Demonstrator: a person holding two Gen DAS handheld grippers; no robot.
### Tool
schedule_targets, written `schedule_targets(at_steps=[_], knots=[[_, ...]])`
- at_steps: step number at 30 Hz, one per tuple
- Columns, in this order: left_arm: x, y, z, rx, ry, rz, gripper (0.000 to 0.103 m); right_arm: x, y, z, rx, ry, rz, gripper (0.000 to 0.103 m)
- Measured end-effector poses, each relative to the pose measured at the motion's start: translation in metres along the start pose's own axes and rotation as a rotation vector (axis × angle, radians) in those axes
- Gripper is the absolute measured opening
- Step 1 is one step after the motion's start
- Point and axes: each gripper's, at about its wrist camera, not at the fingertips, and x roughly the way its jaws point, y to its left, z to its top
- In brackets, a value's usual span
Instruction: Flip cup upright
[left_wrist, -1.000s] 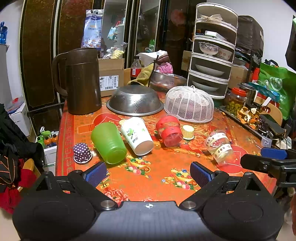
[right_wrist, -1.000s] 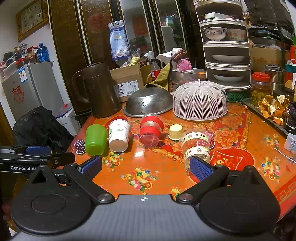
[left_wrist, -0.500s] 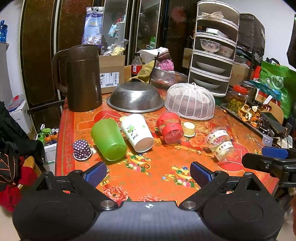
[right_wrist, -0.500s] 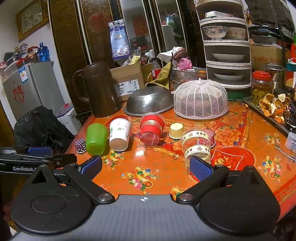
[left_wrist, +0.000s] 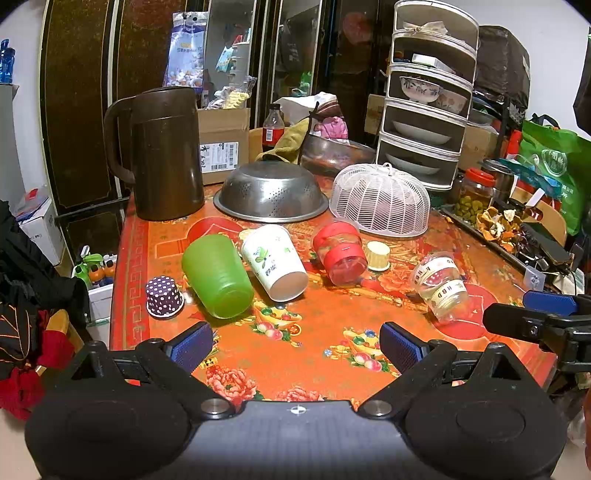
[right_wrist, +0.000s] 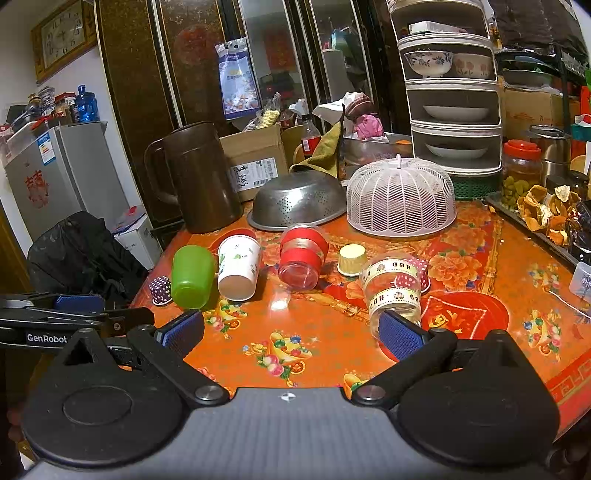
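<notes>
Several cups lie on their sides on the orange flowered table (left_wrist: 314, 332): a green plastic cup (left_wrist: 218, 275) (right_wrist: 192, 276), a white paper cup (left_wrist: 275, 261) (right_wrist: 238, 266), a red-banded glass cup (left_wrist: 341, 252) (right_wrist: 302, 255) and a clear cup with patterned tape (left_wrist: 441, 286) (right_wrist: 393, 290). Small paper cupcake cases stand mouth down: a purple dotted one (left_wrist: 163, 297) and a yellow one (left_wrist: 377, 255). My left gripper (left_wrist: 295, 345) is open and empty, short of the cups. My right gripper (right_wrist: 291, 332) is open and empty; its right pad (right_wrist: 397, 334) is just in front of the taped cup.
A brown jug (left_wrist: 162, 155), an upturned steel colander (left_wrist: 271, 192) and a white mesh food cover (left_wrist: 380, 201) stand behind the cups. A tiered dish rack (left_wrist: 428, 110) and a jar (left_wrist: 474, 195) stand at the back right. The table's left edge drops off beside the purple case.
Both grippers have crept slightly forward and up over the table. The cups have not moved.
</notes>
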Motion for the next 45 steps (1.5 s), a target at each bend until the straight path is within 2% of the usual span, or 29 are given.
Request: schedule_targets(at_steps=[45], knots=[[-0.0016,-0.0026,-0.0019,-0.002,0.004,-0.003,0.098,-0.0003,0.0000,-0.0015,-0.001,0.006,0.006,0.102]])
